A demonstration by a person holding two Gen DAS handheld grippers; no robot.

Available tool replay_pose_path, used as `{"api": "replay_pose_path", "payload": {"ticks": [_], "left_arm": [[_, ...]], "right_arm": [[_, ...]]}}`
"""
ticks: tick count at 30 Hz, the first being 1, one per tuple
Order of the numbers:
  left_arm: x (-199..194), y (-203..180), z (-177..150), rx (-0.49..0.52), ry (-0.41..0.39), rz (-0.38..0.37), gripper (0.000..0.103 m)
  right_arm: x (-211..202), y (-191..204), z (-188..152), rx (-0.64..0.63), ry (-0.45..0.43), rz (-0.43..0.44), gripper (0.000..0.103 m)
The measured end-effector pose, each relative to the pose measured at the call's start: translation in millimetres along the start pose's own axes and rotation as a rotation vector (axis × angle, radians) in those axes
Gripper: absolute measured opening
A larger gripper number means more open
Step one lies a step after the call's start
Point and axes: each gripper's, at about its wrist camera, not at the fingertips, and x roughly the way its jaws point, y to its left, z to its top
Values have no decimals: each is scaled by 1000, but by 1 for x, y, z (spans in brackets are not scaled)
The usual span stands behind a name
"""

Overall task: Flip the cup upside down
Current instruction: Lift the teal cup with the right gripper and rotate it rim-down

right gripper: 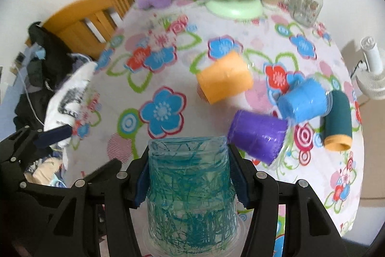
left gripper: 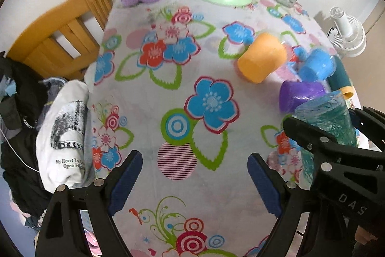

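- Progress check: the right hand-held gripper (right gripper: 189, 181) is clamped on the teal cup (right gripper: 190, 187), pads squeezing both sides, near the table's (left gripper: 182, 93) front right corner.
- The cup looks upside down already: closed base pointing away, the wide flanged rim nearest the camera. Can't tell whether it's resting on the table or held just above it, so setting it down and letting go may be all that's left.
- The left hand-held gripper (left gripper: 195, 181) has its fingers apart and holds nothing, hovering over the front edge.
- The cup is clear plastic with scribbly teal streaks, a ribbed band partway up, slightly tapered.
- Orange (right gripper: 225, 77), blue (right gripper: 304, 100) and purple (right gripper: 257, 136) cups lie on their sides toward the right edge.
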Motion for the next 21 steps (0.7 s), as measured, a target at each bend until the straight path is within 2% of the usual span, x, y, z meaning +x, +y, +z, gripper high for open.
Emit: {"api": "replay_pose_path", "payload": {"ticks": [3, 14, 18, 21], "left_arm": [[-7, -5, 0, -29, -6, -35, 90], [-30, -15, -12, -105, -59, 9, 90], [-25, -15, -19, -124, -85, 7, 90], [-14, -15, -24, -125, -85, 6, 90]], "right_arm": [[-17, -3, -1, -21, -90, 30, 61], [-41, -11, -14, -63, -276, 81, 61], [-40, -10, -24, -125, -369, 76, 61], [-32, -11, -30, -144, -391, 81, 61]]}}
